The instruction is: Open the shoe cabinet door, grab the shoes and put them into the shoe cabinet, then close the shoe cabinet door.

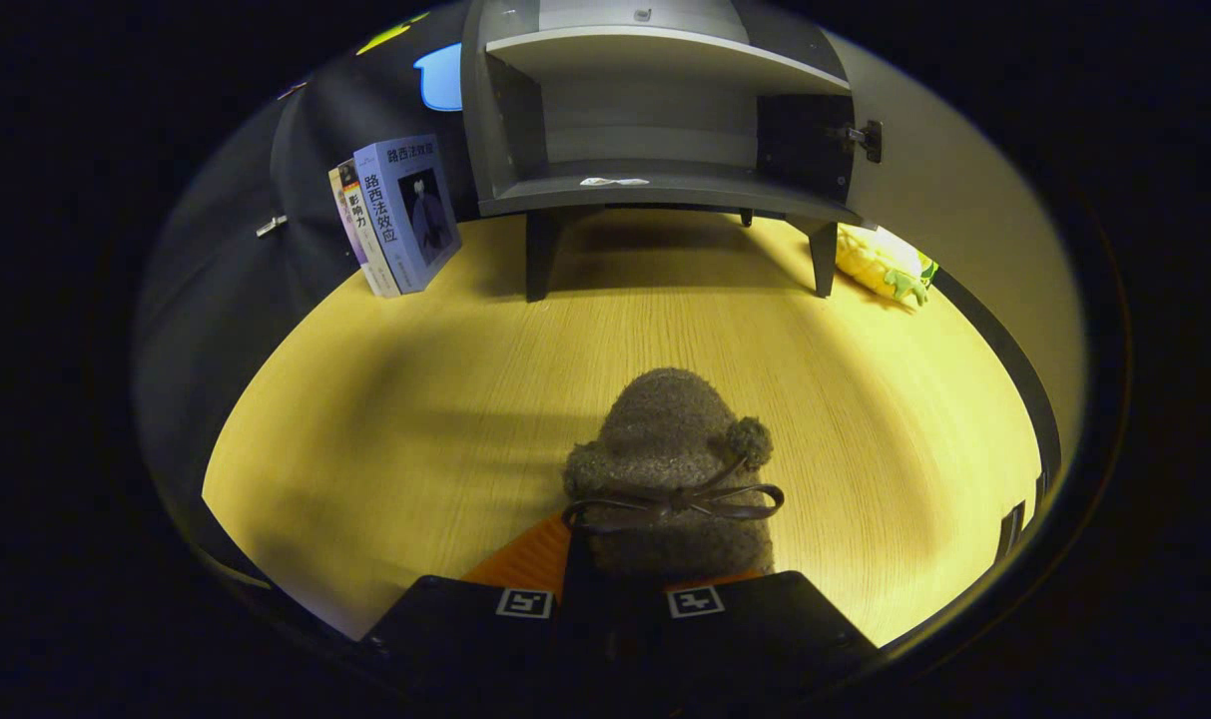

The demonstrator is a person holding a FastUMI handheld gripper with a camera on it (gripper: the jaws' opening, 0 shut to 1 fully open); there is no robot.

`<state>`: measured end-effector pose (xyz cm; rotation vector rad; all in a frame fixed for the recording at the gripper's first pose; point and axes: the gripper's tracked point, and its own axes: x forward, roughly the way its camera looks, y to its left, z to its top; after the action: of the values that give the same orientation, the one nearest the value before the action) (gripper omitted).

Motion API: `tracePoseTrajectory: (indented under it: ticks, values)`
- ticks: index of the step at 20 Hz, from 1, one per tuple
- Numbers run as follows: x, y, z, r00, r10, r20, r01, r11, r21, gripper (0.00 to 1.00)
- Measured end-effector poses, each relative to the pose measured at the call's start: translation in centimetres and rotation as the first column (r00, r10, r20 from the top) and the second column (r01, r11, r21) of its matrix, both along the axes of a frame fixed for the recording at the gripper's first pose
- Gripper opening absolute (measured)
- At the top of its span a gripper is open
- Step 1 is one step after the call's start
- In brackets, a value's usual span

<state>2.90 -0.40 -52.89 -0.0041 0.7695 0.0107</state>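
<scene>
Between the fingers (610, 599), a fuzzy slipper (670, 469) is gripped above the worktop (415, 399); beyond, the shoe cabinet (655, 110) stands open.

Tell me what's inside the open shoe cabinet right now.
The shoe cabinet holds no shoes yet; a small pale scrap lies on its lower shelf. The upper compartment's top is out of sight. The gripper holds the fuzzy shoe well short of it.
</scene>
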Motion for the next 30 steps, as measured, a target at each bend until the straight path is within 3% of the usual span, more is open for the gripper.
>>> tracePoseTrajectory:
  ticks: [3, 7, 8, 9, 13, 25, 30]
  values:
    - [1.1, -0.2, -0.1, 0.998, 0.023, 0.059, -0.021, 0.999, -0.037, 0.22]
    - [1.8, 0.1, 0.0, 0.992, 0.076, 0.1, -0.068, 0.994, -0.083, 0.22]
    - [3.3, -0.4, -2.0, 0.992, 0.072, 0.101, -0.063, 0.994, -0.095, 0.23]
    - [2.0, 0.0, -0.3, 0.993, 0.076, 0.095, -0.068, 0.994, -0.086, 0.05]
    - [1.9, -0.4, 0.3, 0.994, 0.092, 0.066, -0.086, 0.993, -0.084, 0.05]
    - [0.9, -3.9, 17.7, 0.967, 0.178, 0.182, -0.179, 0.984, -0.015, 0.05]
    - [0.5, -6.3, 22.5, 0.956, 0.218, 0.195, -0.22, 0.975, -0.015, 0.05]
